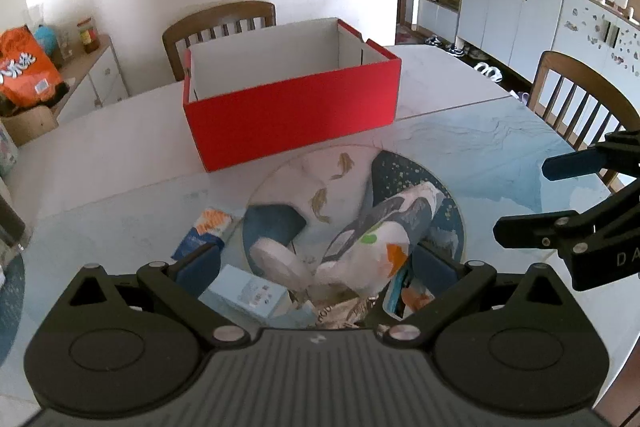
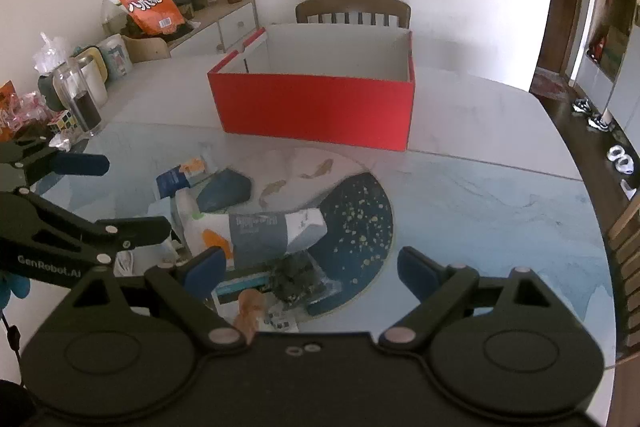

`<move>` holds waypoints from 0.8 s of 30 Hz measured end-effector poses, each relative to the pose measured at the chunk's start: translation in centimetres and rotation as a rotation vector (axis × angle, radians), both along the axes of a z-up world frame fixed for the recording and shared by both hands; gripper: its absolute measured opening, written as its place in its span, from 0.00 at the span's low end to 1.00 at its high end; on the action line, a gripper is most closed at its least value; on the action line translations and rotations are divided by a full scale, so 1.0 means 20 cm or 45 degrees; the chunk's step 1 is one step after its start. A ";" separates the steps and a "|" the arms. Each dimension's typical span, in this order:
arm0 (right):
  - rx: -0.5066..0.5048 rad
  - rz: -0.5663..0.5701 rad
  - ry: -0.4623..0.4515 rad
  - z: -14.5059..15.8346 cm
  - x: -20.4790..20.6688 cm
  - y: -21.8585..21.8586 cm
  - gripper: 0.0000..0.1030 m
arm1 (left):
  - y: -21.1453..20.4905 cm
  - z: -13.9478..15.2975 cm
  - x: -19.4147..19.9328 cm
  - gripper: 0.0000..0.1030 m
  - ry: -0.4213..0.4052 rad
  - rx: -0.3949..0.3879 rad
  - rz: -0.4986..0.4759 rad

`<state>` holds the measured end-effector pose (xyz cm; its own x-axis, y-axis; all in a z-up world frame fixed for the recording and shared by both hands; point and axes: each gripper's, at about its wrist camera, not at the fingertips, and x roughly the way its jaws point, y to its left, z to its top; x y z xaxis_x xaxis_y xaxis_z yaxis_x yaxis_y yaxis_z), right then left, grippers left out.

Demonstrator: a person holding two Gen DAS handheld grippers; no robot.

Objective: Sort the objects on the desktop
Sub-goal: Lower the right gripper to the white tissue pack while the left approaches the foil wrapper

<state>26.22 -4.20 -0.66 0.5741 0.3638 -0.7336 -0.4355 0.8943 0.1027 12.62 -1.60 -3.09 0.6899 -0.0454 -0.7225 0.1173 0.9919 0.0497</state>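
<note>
Red box (image 1: 292, 119) is set open-topped mid-table. Clutter pile, incl. white pouch (image 1: 376, 247), is heaped just in front of it. Left gripper (image 1: 316, 267) and right gripper (image 2: 312, 267) are held over the pile, jaws apart, nothing gripped.

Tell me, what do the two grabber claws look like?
Both are black plastic. The left gripper and right gripper each have two round discs, jointed bars with silver pins, and blue pads on the fingers. White lettering on the left one's side reads "GenRobot.AI".
</note>
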 end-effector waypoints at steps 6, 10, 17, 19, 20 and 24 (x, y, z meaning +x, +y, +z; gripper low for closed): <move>-0.015 -0.009 -0.001 -0.04 -0.01 0.00 0.90 | 0.02 -0.04 -0.02 1.00 -0.010 0.010 0.015; -0.022 -0.011 0.005 -0.07 -0.02 0.01 0.90 | 0.04 -0.08 -0.03 1.00 0.009 -0.012 -0.002; -0.026 -0.002 0.045 -0.13 -0.02 0.02 0.90 | 0.04 -0.16 -0.09 1.00 0.035 -0.033 -0.063; -0.027 0.001 0.060 -0.15 -0.02 0.03 0.90 | 0.04 -0.18 -0.11 1.00 0.043 -0.029 -0.068; -0.028 0.001 0.064 -0.16 -0.03 0.03 0.90 | 0.04 -0.19 -0.11 1.00 0.044 -0.029 -0.067; -0.036 0.000 0.089 -0.21 -0.03 0.05 0.88 | 0.02 -0.24 -0.12 1.00 0.057 -0.025 -0.079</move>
